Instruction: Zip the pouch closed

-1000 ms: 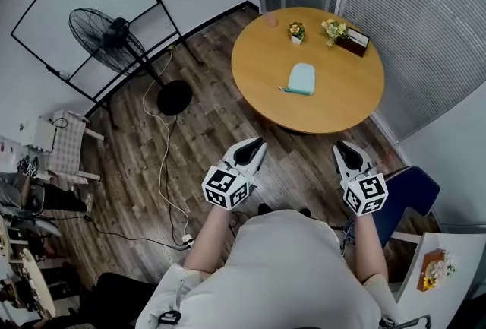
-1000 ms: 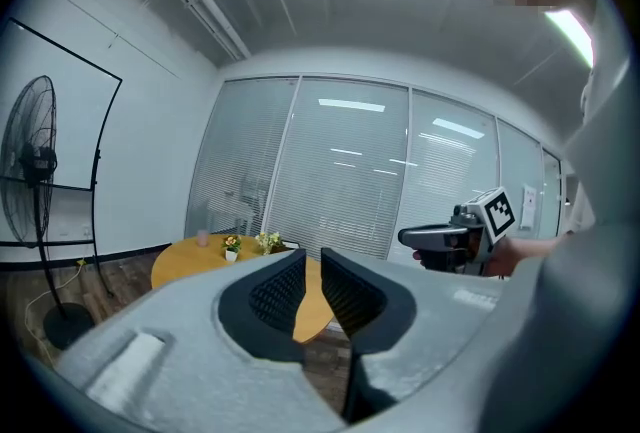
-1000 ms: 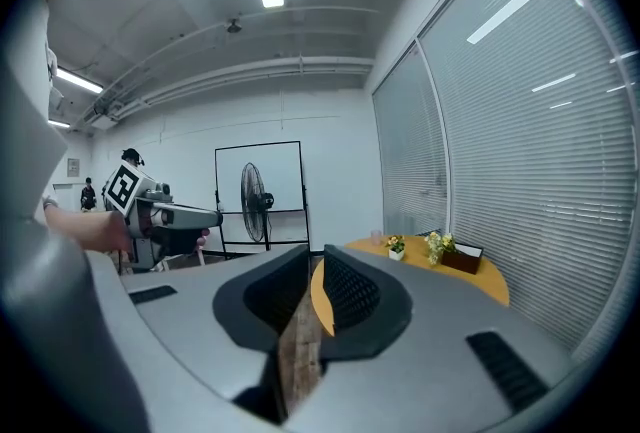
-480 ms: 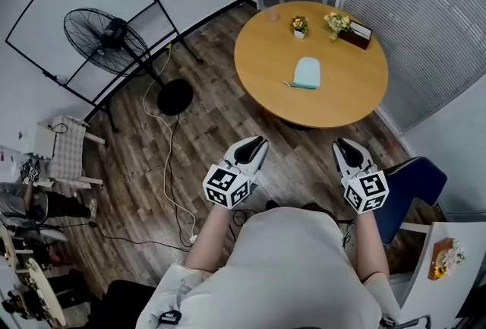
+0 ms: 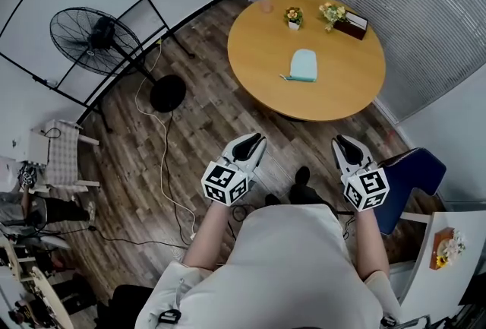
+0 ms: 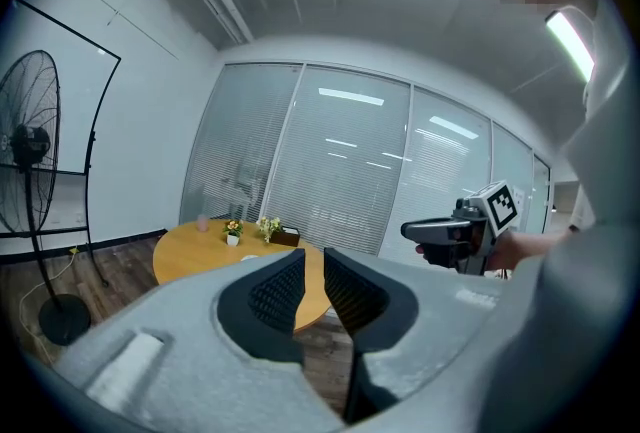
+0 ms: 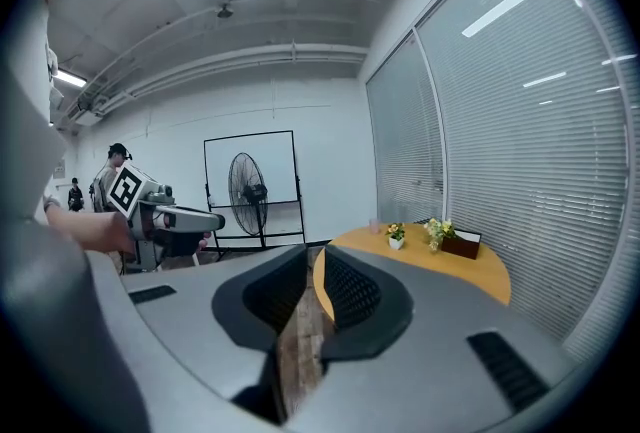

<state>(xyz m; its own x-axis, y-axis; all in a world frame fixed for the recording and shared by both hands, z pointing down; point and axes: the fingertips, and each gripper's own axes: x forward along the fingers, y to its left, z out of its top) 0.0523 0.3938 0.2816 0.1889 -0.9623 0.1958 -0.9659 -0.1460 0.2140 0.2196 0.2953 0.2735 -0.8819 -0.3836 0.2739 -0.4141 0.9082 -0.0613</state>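
The light blue pouch [image 5: 303, 65] lies flat near the middle of the round wooden table [image 5: 258, 54], with its zip edge facing me. Both grippers are held in front of my body, well short of the table and over the wooden floor. My left gripper [image 5: 254, 142] points towards the table, its jaws drawn together to a thin slit and holding nothing. My right gripper [image 5: 342, 143] is the same, shut and empty. In the left gripper view the left gripper [image 6: 313, 256] frames the table's edge [image 6: 190, 251]. The right gripper [image 7: 314, 256] looks along the floor.
Two small flower pots [image 5: 293, 17], a brown box [image 5: 355, 25] and a pink cup [image 5: 266, 6] stand at the table's far side. A standing fan [image 5: 91, 39] with a trailing cable is at the left. A blue chair [image 5: 406, 183] is beside my right arm.
The table has shifted slightly up and left in the head view, and my feet now show below the grippers. Both grippers keep the same pose and stay shut.
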